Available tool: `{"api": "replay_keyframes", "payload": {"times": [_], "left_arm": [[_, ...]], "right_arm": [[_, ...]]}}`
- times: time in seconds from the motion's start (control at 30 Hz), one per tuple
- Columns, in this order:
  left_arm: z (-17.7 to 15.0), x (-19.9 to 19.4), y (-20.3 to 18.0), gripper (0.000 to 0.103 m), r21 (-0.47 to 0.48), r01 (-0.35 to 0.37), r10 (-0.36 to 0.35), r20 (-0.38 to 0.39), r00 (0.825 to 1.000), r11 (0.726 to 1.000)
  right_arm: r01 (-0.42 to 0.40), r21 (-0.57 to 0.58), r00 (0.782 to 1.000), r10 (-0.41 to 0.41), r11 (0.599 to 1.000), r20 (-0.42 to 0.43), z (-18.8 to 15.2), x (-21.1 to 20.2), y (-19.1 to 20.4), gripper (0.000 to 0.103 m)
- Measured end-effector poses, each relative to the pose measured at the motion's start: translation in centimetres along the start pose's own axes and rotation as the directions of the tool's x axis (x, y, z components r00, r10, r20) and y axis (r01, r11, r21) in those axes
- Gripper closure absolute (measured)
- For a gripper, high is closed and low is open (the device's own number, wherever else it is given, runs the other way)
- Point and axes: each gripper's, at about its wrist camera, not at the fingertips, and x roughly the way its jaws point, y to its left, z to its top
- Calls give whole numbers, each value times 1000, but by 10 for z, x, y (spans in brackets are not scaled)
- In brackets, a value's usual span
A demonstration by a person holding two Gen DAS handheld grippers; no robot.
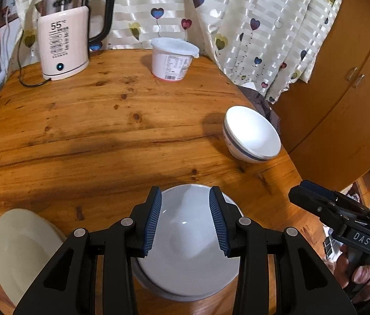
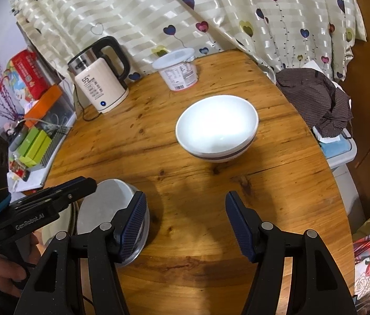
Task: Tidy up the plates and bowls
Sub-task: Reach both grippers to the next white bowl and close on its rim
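Near the table's (image 1: pixel 80 136) right edge, our striped bowl (image 2: pixel 217 128) sits upright, well beyond our right gripper's (image 2: pixel 185 223) spread fingers; left gripper (image 1: pixel 185 223) gapes over another bowl (image 1: pixel 187 249).

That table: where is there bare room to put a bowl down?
Bare wood lies mid-table, between kettle, tub, striped bowl and near bowl. The near edge is crowded: plate, near bowl, both grippers.

Elec. kettle (image 1: pixel 63 42), lidded tub (image 1: pixel 172 59), heart curtain (image 1: pixel 250 13), brown cloth (image 2: pixel 318 102)

Home: kettle (image 1: pixel 63 40), heart curtain (image 2: pixel 211 13).
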Motion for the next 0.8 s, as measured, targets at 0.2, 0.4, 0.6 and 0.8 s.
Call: {"api": "replay_keyframes", "payload": {"times": [0.2, 0.4, 0.6, 0.8], "left_arm": [[13, 12, -13, 64, 22, 35, -34, -25, 999, 999], [27, 27, -25, 64, 36, 60, -58, -61, 997, 998], [43, 43, -34, 64, 32, 85, -82, -92, 992, 996], [62, 63, -40, 64, 28, 102, -98, -111, 989, 994]], "right_arm": [[24, 31, 1000, -25, 999, 7, 8, 2, -14, 40], [44, 59, 999, -45, 997, 16, 17, 4, -28, 41], [47, 85, 999, -49, 995, 22, 29, 11, -40, 56], [36, 122, 999, -39, 992, 21, 44, 23, -54, 68]]}}
